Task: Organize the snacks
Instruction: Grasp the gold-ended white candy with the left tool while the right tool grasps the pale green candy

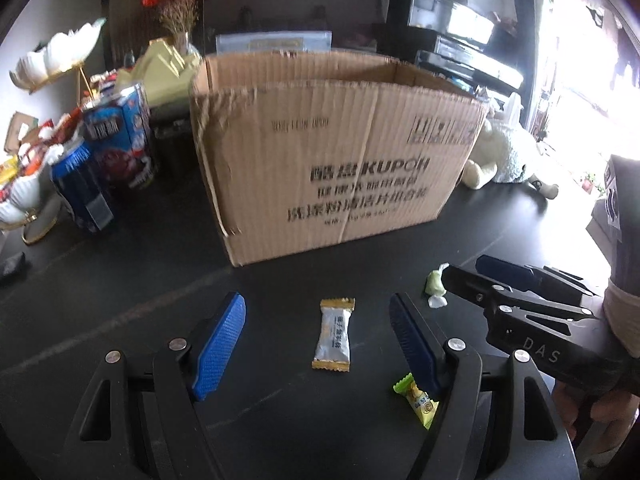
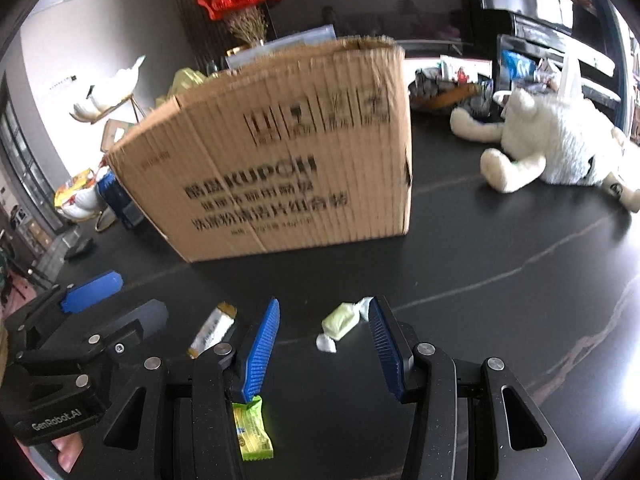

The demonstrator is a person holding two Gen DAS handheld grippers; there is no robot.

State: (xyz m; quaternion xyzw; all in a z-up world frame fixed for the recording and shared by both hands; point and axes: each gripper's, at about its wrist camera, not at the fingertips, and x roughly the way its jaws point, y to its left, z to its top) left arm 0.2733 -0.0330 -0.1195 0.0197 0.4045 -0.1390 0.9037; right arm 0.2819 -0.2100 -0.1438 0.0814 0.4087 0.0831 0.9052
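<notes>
A silver snack bar with gold ends (image 1: 333,335) lies on the black table between the open fingers of my left gripper (image 1: 318,304); it also shows in the right wrist view (image 2: 213,329). A pale green twist-wrapped candy (image 2: 341,321) lies between the open fingers of my right gripper (image 2: 325,307), close to the right finger; it shows in the left wrist view (image 1: 436,284) beside the right gripper (image 1: 470,270). A bright green packet (image 2: 253,428) lies low under my right gripper's left finger, and by my left gripper's right finger (image 1: 420,400). An open cardboard box (image 1: 332,148) stands behind.
Blue snack boxes and a can (image 1: 116,148) and white shell dishes (image 1: 56,56) stand to the left of the box. A white plush toy (image 2: 560,148) lies at the right. The left gripper (image 2: 80,320) sits close beside my right gripper.
</notes>
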